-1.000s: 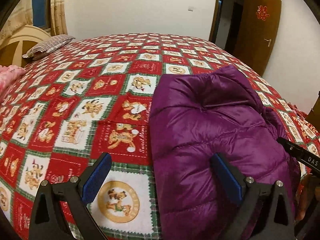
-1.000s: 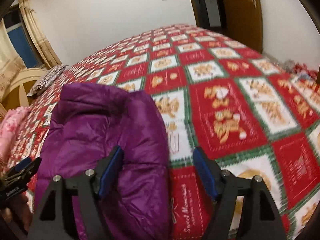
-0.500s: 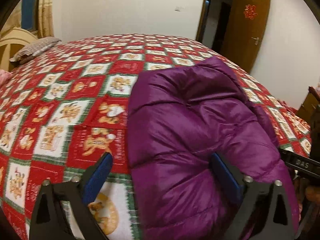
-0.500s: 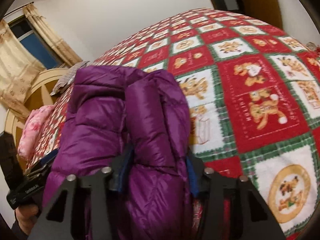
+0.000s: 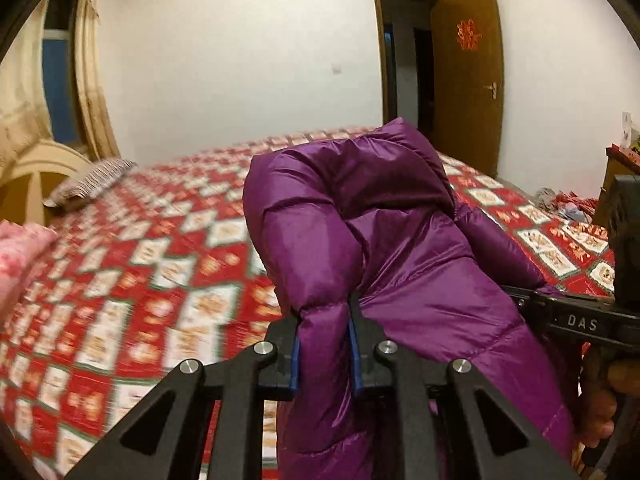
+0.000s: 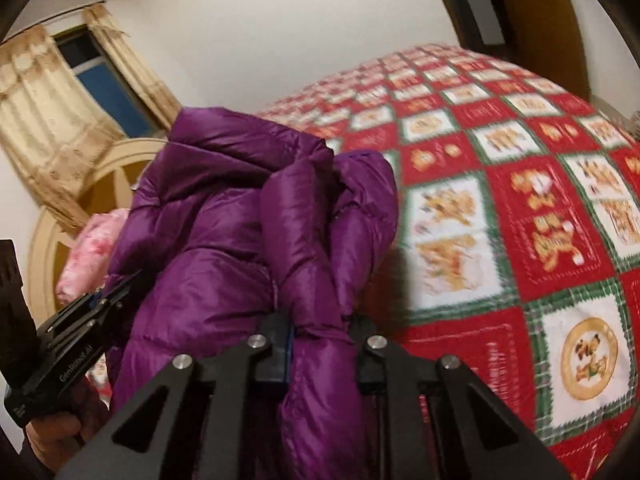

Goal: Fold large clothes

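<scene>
A wide bed covered with a red, white and green checked blanket with bear pictures (image 5: 168, 264) fills most of both views. On its near part is the shiny purple quilted down jacket (image 5: 400, 248), which is bunched and raised above the blanket at its near edge, while its far part hangs down toward the blanket.

At the far left of the bed stands a cream wooden headboard (image 6: 104, 184), and behind it a window with beige curtains (image 6: 44, 120). A brown wooden door (image 5: 468, 76) with a red paper sign stands open at the far right. A pink flowered bundle of cloth (image 5: 20, 248) lies at the left edge of the bed, and a striped grey pillow (image 5: 92, 180) lies near the headboard.

The left gripper (image 5: 326, 354) is closing its jaws, and a thick fold at the near left edge of the jacket is pinched between the blue pads. The right gripper (image 6: 320, 346) is closing its jaws too, with a fold of the near right edge of the jacket squeezed between them. In each wrist view the other gripper is seen at the side, with a hand (image 6: 56, 432) around its handle.
</scene>
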The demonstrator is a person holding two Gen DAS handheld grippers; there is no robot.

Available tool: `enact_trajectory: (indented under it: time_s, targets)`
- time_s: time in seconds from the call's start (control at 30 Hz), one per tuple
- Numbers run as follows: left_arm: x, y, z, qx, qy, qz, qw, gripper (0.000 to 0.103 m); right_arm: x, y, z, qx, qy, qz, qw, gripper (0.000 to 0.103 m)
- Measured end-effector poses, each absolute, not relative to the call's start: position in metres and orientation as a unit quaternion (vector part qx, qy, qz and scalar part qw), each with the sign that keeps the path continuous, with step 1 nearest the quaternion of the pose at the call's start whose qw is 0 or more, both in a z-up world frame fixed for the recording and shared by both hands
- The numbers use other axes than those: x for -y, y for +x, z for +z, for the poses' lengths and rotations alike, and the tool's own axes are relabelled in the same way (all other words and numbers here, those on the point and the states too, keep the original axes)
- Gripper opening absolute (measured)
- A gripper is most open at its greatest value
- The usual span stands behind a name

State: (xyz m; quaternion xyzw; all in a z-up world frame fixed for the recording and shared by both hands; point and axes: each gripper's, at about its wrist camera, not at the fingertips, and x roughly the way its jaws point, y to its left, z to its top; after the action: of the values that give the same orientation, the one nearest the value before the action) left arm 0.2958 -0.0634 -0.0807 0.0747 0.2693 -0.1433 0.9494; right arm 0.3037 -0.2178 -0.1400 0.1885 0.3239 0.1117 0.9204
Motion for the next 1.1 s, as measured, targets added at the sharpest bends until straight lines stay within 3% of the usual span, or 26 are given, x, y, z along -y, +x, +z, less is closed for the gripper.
enact_trajectory:
  time_s: [0.43,1.1]
  targets:
    - [-0.033,0.274,-0.067,-0.269,0.041,-0.065,0.96,0.018,0.121,0.327,-0.11,-0.321,0.136,0.192,0.917,0.019]
    - [-0.105,0.288,-0.109,-0.315,0.006,-0.011,0.949,0.018,0.052,0.367,-0.141,-0.373,0.098,0.233,0.893,0.019]
